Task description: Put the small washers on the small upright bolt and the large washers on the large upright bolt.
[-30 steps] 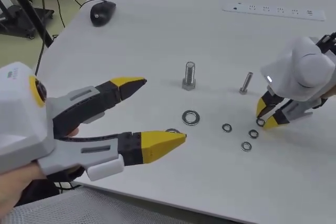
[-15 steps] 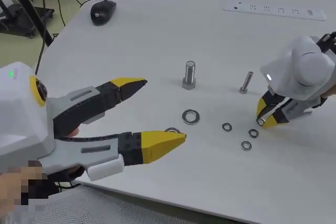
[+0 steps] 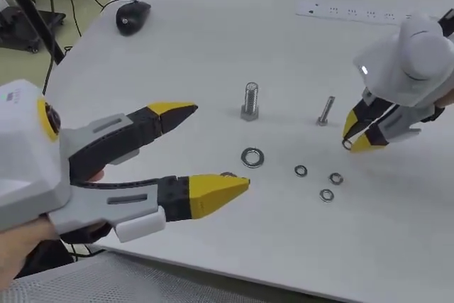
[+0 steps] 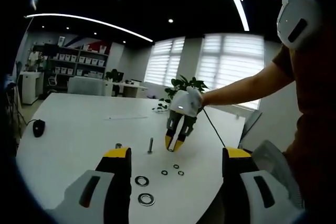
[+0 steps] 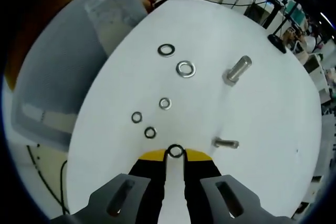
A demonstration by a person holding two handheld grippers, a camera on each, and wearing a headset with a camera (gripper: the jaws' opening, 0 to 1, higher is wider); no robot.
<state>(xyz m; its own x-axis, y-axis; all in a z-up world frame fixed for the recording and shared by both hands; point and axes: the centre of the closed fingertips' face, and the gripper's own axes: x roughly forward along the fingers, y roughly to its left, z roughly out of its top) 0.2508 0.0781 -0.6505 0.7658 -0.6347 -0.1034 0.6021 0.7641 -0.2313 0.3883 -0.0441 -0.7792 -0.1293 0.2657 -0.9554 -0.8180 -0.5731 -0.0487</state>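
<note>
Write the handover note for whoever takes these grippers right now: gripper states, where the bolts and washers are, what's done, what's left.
Right gripper: shut on a small washer, near the small bolt but not yet over it.
Left gripper: open, holding nothing, hovering near the front edge of the table.
Loose on the table: three small washers and two large washers, the second partly behind the left gripper's lower jaw.
The large bolt and the small bolt are upright and bare.
Done: no washer is on a bolt.
Left: the held washer, then the three small and two large.
</note>
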